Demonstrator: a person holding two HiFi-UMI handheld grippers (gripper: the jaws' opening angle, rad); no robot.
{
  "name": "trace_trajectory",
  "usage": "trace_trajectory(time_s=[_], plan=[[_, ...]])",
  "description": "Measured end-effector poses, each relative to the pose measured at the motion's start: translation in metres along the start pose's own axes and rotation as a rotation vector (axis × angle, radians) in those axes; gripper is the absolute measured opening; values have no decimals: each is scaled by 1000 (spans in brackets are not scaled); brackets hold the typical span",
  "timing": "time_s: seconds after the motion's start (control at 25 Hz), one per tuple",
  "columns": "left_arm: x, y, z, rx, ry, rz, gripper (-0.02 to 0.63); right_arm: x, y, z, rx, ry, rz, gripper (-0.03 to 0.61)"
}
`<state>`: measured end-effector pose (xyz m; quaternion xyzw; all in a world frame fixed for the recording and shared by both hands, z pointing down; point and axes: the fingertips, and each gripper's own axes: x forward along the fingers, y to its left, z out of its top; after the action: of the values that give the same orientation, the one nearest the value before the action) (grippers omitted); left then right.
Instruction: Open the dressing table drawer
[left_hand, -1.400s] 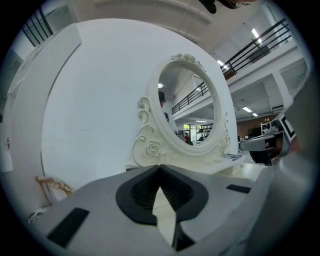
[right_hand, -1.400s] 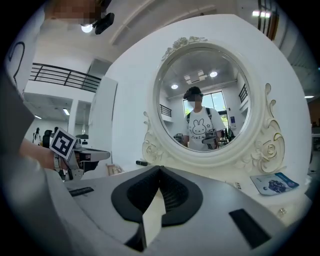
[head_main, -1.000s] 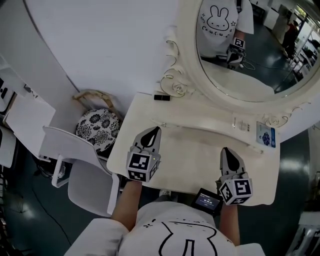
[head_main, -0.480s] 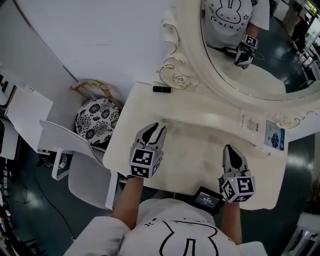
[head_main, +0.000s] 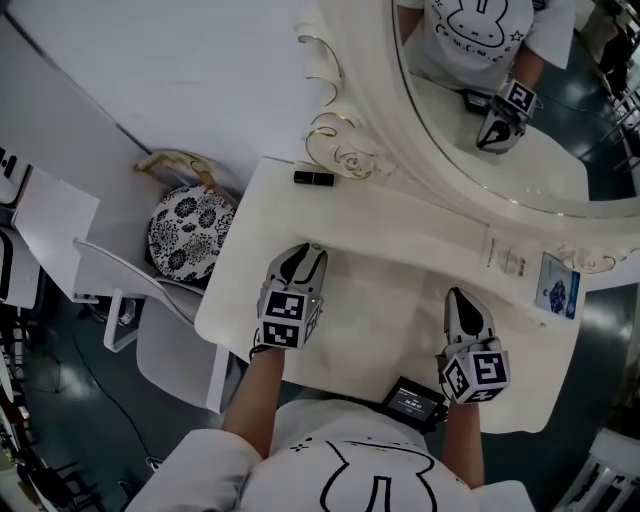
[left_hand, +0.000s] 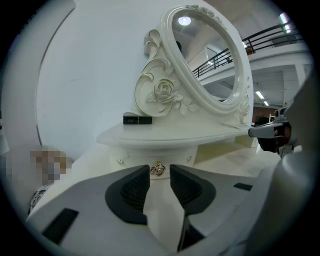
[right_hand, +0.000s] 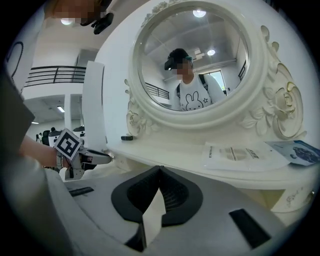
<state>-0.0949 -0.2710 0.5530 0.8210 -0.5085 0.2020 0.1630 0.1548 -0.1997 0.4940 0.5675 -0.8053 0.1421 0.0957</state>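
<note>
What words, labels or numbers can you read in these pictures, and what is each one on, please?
Nothing is legible.
On the white leaflet: dark print, too small.
On the blue card: blurred print.
On the black tube: a pale mark, unreadable.
On the small screen: pale characters, too small.
On the bunny shirt, reflected: lettering too small.

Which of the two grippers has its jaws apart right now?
The left gripper: its jaws have just been opening, empty, gold knob ahead; the right gripper has them together.
</note>
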Motion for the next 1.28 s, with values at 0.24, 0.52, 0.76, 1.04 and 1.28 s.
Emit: trace_trajectory(time_s=[0.24, 0.52, 0.76, 1.04, 1.28], plan=[[12, 2, -3, -2, 15, 25, 132, 5, -10, 1, -1, 7, 0, 13], [13, 2, -3, 29, 23, 16, 114, 1, -9, -3, 3, 17, 2, 14], [14, 2, -3, 49, 24, 3, 114, -1, -2, -3, 11, 1, 1, 13], [8, 0, -8, 51, 42, -9, 114, -13, 9, -6, 14, -12, 1, 14], [-1, -2, -16, 68, 53, -21, 114, -24, 17, -12, 19, -17, -3, 14]])
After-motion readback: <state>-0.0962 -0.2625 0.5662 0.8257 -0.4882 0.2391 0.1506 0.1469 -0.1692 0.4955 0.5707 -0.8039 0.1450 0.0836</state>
